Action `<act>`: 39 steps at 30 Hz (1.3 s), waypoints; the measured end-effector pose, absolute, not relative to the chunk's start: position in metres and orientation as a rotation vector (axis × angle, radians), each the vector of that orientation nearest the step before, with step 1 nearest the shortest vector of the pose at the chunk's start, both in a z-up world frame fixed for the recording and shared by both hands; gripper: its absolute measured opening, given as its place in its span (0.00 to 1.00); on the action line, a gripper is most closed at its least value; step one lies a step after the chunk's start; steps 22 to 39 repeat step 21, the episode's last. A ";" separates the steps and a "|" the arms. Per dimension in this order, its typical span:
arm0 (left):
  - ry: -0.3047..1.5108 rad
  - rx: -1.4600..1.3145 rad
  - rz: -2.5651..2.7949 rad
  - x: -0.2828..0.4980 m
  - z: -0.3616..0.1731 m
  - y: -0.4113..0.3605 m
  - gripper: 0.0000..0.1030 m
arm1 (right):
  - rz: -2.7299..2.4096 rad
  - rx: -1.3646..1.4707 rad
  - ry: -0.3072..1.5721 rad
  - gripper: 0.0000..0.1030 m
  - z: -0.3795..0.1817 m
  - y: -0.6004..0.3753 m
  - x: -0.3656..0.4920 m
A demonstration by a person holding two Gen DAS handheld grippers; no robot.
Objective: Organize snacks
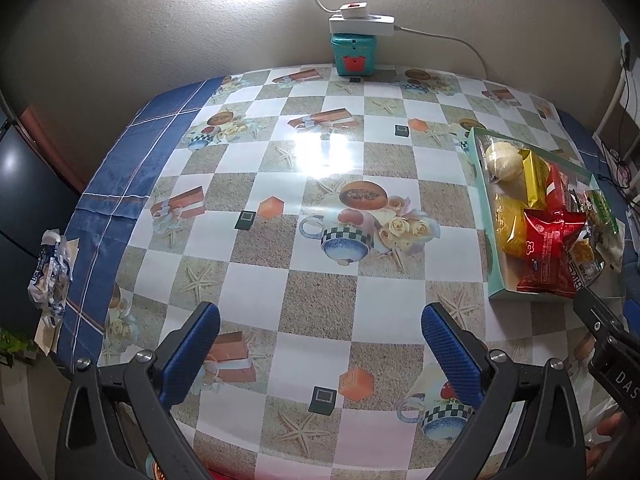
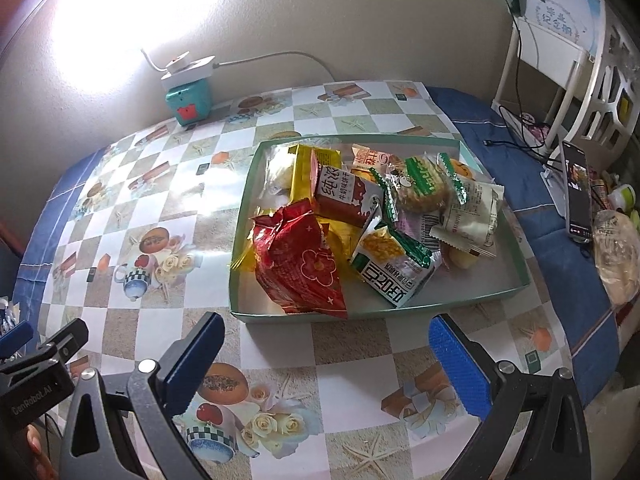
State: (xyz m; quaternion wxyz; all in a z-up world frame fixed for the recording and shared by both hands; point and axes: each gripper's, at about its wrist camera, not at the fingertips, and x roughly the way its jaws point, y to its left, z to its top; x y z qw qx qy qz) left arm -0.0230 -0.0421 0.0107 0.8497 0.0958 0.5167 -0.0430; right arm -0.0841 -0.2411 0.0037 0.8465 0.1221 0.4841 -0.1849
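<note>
A shallow green tray (image 2: 505, 290) on the table holds several snack packets: a red flower-print bag (image 2: 300, 264), a red milk-biscuit box (image 2: 344, 196), a green-and-white packet (image 2: 394, 268) and a round biscuit pack (image 2: 426, 186). The tray also shows at the right in the left wrist view (image 1: 496, 276). My right gripper (image 2: 328, 344) is open and empty just in front of the tray. My left gripper (image 1: 320, 336) is open and empty over the bare tablecloth, left of the tray. A blue-and-white packet (image 1: 50, 272) lies at the table's left edge.
A teal box (image 1: 354, 54) with a white power strip (image 1: 362, 24) and lamp stands at the back wall. A phone (image 2: 578, 192) on a stand, cables and a white rack (image 2: 560, 72) sit right of the table. A bagged bun (image 2: 616, 256) lies at the far right.
</note>
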 end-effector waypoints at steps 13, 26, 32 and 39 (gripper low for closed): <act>1.108 0.199 -0.081 -0.020 0.007 -0.039 0.98 | -0.383 0.247 1.023 1.00 0.002 -0.240 -0.081; 1.082 0.188 -0.078 -0.022 0.012 -0.037 0.98 | -0.381 0.249 1.025 1.00 0.003 -0.240 -0.081; 1.082 0.188 -0.078 -0.022 0.012 -0.037 0.98 | -0.381 0.249 1.025 1.00 0.003 -0.240 -0.081; 1.082 0.188 -0.078 -0.022 0.012 -0.037 0.98 | -0.381 0.249 1.025 1.00 0.003 -0.240 -0.081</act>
